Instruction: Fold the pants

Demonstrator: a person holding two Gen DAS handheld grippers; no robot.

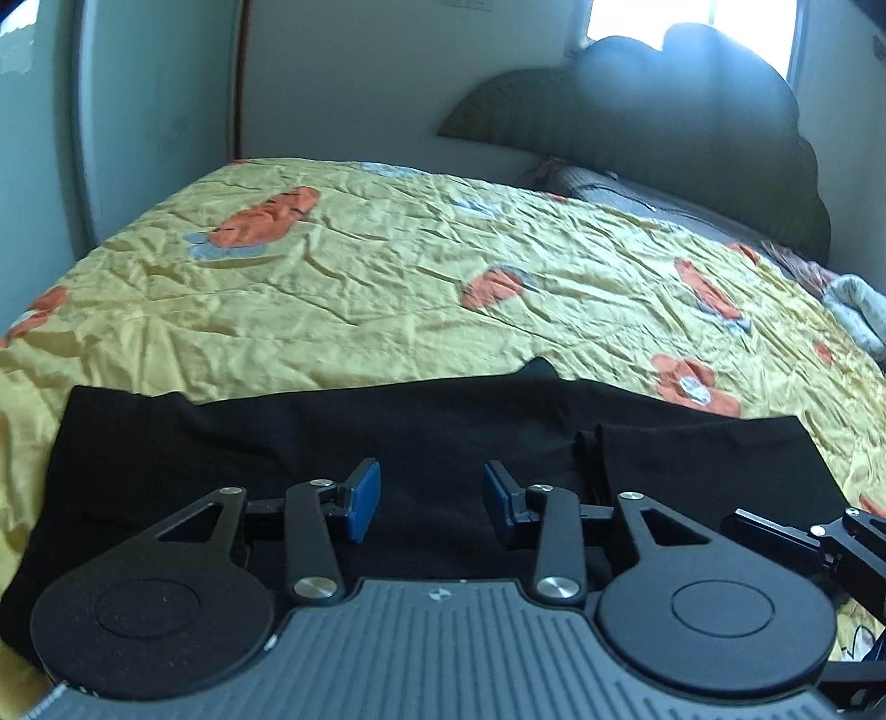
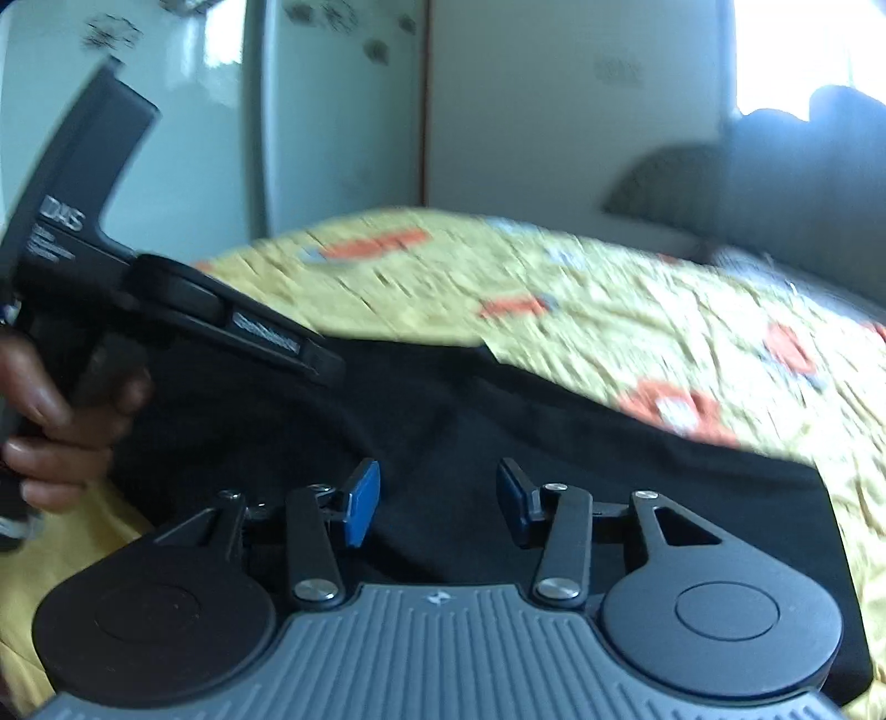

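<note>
In the left wrist view, the left gripper (image 1: 432, 501) fills the bottom of the frame, its 2 blue-padded fingers (image 1: 362, 501) standing moderately apart with nothing between them. Behind and below the pads lie the black pants (image 1: 343, 437), spread as a wide dark band across the lower middle of the frame, from the left edge almost to the right edge. A fold line or seam (image 1: 590, 454) runs down the cloth right of centre. The pants rest on a crumpled yellow bedspread (image 1: 387, 277) printed with orange flowers, which takes up the middle of the frame. At the lower right edge, part of the right gripper (image 1: 803, 534) shows; its jaws are not visible here. A dark headboard (image 1: 692, 111) sits in the upper right, under a bright window (image 1: 692, 22).

The right wrist view is blurred. The right gripper (image 2: 437, 501) occupies the bottom centre, its 2 blue pads (image 2: 362, 498) set at a middling gap, empty, over the black pants (image 2: 443, 410), which cover the lower middle and right of the frame. In the left part, a hand (image 2: 50, 421) grips the handle of the left gripper (image 2: 310, 354), whose body slants toward the frame's middle above the cloth; its jaws cannot be told from here. The yellow bedspread (image 2: 609, 310) stretches across the middle right.
</note>
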